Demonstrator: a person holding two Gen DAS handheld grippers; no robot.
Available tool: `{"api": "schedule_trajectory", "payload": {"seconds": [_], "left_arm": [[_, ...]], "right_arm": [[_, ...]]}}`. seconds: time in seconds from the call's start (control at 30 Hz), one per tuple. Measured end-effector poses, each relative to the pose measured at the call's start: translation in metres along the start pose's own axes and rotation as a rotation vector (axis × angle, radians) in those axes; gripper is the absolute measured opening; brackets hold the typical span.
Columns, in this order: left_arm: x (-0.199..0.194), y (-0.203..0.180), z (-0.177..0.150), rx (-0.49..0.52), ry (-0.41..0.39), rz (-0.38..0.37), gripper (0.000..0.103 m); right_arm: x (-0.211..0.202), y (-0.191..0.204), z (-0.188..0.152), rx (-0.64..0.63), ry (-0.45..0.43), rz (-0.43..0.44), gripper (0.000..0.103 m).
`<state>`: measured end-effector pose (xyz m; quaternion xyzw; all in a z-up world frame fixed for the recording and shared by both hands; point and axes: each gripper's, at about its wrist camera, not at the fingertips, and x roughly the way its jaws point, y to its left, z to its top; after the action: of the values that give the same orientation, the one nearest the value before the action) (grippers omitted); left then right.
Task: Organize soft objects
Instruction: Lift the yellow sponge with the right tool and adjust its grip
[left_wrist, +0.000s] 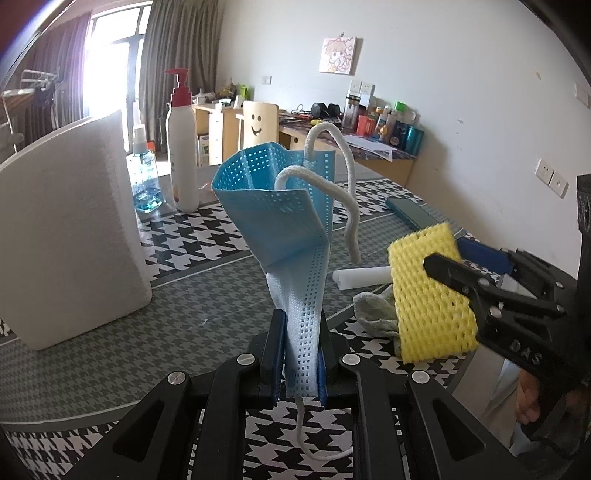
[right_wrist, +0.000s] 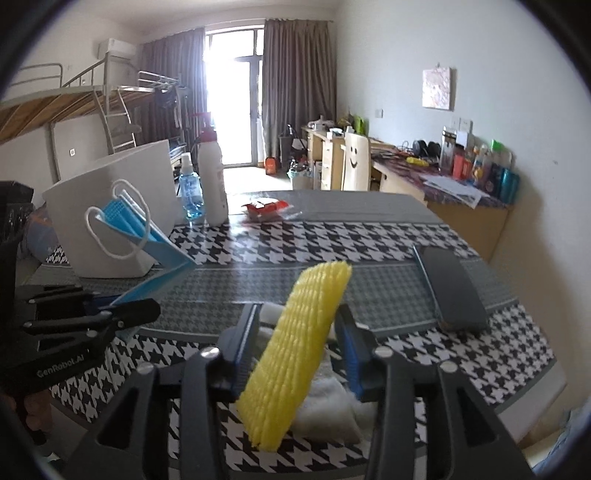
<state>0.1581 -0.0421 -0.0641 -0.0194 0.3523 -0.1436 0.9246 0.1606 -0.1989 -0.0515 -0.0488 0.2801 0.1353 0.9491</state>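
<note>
Left gripper (left_wrist: 301, 354): jaws pinched tight on the lower end of a blue face mask (left_wrist: 284, 229), which stands upright out of the pads; its 2 white ear loops (left_wrist: 332, 184) curl above and 1 thin loop hangs below the jaws. The pads hide the clamped fold.

Right gripper (right_wrist: 295, 343): jaws parted, with a yellow foam net sleeve (right_wrist: 295, 354) tilted between them. In the right wrist view daylight shows beside both blue pads (right_wrist: 245, 347), so the pads do not press on it. What holds the sleeve up cannot be told. In the left wrist view 1 black finger (left_wrist: 454, 275) crosses the sleeve's face and hides part of it.

Pose: both grippers point down toward the table (right_wrist: 369, 236), right gripper at the near edge, left gripper to its left. Part of a hand (left_wrist: 532, 402) shows at the frame's lower right, mostly cut off.

Under the sleeve: a pale cloth (left_wrist: 373, 310) and a white foam roll (left_wrist: 362, 277), both partly hidden.

Containers: a white bin (right_wrist: 110, 206) near the table's left edge; its inside is not visible in either view. A pump bottle (left_wrist: 183, 147) and a blue spray bottle (left_wrist: 144, 173) stand just behind it. A dark flat case (right_wrist: 452, 288) lies near the right edge.
</note>
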Motion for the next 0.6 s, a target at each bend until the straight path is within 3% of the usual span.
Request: {"api": "schedule_trajectory", "payload": {"seconds": [0.6], "left_arm": [[0.003,0.000,0.001,0.002,0.014,-0.009,0.015]], "right_arm": [[0.036,-0.012,-0.027,0.074,0.212,0.005,0.056]]}}
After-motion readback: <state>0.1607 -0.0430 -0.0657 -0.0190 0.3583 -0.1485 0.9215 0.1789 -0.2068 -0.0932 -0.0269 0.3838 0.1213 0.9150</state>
